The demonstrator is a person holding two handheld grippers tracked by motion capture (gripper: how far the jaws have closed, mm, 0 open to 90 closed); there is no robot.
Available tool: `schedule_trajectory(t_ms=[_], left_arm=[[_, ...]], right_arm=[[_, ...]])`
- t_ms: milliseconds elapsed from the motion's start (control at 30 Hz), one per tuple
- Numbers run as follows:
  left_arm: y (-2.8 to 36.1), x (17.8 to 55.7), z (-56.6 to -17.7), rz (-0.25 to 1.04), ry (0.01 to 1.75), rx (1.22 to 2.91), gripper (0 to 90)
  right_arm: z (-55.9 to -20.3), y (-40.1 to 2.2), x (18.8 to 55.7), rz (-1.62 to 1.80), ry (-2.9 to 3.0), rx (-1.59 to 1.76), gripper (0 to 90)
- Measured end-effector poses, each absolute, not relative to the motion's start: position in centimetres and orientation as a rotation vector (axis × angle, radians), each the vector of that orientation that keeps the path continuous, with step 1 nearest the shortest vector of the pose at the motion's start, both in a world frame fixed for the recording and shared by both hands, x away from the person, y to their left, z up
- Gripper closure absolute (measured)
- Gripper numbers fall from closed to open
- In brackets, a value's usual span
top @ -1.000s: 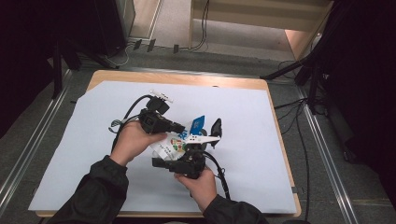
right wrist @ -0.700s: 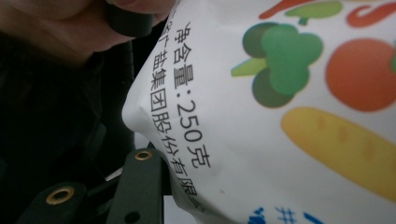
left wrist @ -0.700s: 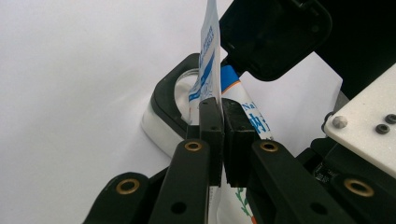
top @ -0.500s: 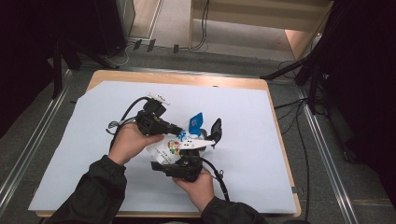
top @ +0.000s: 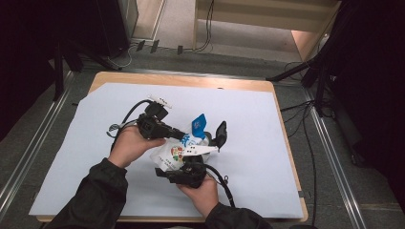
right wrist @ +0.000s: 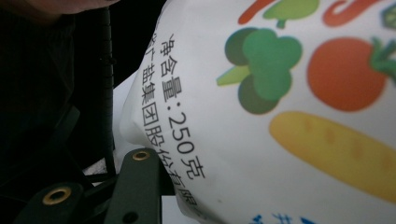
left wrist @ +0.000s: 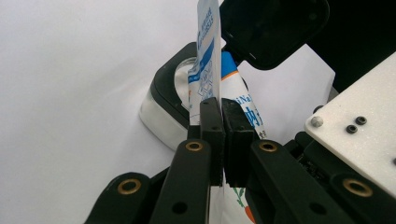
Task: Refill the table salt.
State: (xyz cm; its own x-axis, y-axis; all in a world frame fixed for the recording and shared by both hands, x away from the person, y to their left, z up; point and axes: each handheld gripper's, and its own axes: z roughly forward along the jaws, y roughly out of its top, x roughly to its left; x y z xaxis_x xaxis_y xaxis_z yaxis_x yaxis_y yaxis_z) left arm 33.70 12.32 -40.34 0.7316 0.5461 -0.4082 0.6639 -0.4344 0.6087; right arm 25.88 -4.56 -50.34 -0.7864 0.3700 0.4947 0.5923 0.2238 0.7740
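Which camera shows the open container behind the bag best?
The left gripper view: the container and its raised lid sit close behind the bag. The high view shows it small.

- Looks like a lab recording bay.
- Wooden table (top: 282, 119) under pale blue sheet (top: 248, 109).
- Loose cables (top: 205, 28) on grey floor.
- Metal rails (top: 334, 157) alongside.

Plenty of open sheet (top: 86, 157) on the left, far and right sides of the table (top: 267, 87), so either hand can swing wide there. The middle is crowded: the bag (top: 179, 151), the black-lidded container (top: 217, 136) just beside it, and both trailing cables block the way.
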Motion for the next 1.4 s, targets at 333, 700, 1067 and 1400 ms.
schedule_trajectory(t_ms=[333, 700, 1067, 1400], left_arm=[[12.8, 33.6, -40.4, -0.196, 0.914, 2.156, 90.0], [13.2, 33.5, -40.5, -0.207, 0.874, 2.176, 90.0], [13.4, 33.5, -40.8, -0.22, 0.879, 2.183, 90.0], [13.6, 32.8, -39.8, -0.218, 0.816, 2.184, 90.0]], right_arm=[[-51.0, -4.6, 25.9, -1.589, -2.322, -0.92, 59.0], [-52.0, -4.6, 25.9, -1.58, -2.385, -0.931, 58.4], [-52.6, -5.0, 26.0, -1.558, -2.424, -0.952, 60.1], [-53.0, -5.2, 25.9, -1.542, -2.405, -0.988, 59.8]])
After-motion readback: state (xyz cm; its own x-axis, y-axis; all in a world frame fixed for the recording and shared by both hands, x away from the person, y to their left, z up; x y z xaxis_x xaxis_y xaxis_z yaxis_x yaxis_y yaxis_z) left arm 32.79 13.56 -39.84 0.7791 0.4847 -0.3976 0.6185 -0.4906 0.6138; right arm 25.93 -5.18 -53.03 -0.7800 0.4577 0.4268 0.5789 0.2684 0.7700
